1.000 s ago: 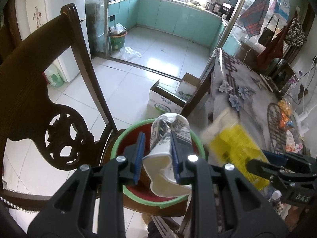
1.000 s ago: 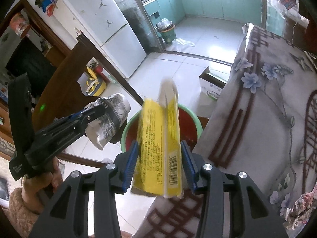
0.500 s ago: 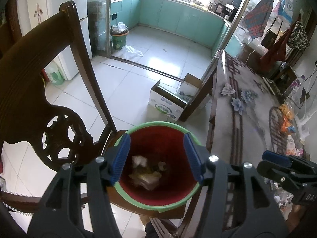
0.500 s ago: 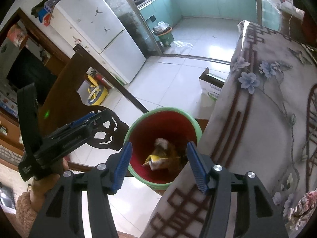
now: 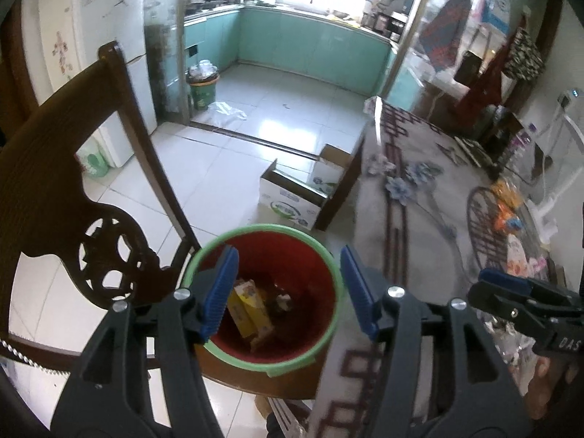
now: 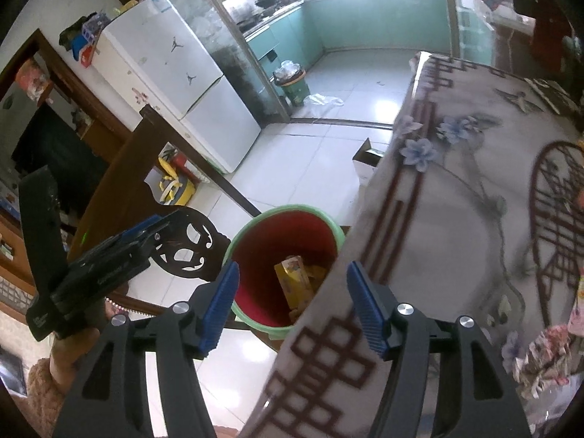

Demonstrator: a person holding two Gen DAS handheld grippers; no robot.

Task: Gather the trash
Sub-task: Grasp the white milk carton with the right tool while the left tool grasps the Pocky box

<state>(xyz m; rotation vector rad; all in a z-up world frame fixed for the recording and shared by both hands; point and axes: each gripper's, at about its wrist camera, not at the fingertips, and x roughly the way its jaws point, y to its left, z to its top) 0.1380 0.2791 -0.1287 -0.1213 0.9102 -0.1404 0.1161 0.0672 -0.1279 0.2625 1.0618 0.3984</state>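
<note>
A red bin with a green rim point(image 5: 321, 350) point(image 6: 241, 241) stands on a wooden chair seat beside the table. Inside it lie a yellow packet point(image 5: 252, 306) point(image 6: 295, 281) and a crumpled printed paper cup point(image 5: 283, 299). My left gripper point(image 5: 288, 292) is open and empty, right above the bin's mouth. My right gripper point(image 6: 292, 299) is open and empty, above the table edge and the bin's right side. The right gripper also shows in the left wrist view point(image 5: 525, 299), and the left gripper in the right wrist view point(image 6: 109, 255).
A carved wooden chair back point(image 5: 73, 189) rises left of the bin. The table with a flowered cloth point(image 6: 456, 219) lies to the right, with wrappers point(image 6: 547, 350) at its near right. An open cardboard box point(image 5: 303, 197) sits on the tiled floor. A green kitchen bin point(image 5: 202, 91) stands far back.
Both grippers opened and dropped their loads into the red bin: the left let go of the paper cup, the right the yellow packet. Both have since drawn back a little.
</note>
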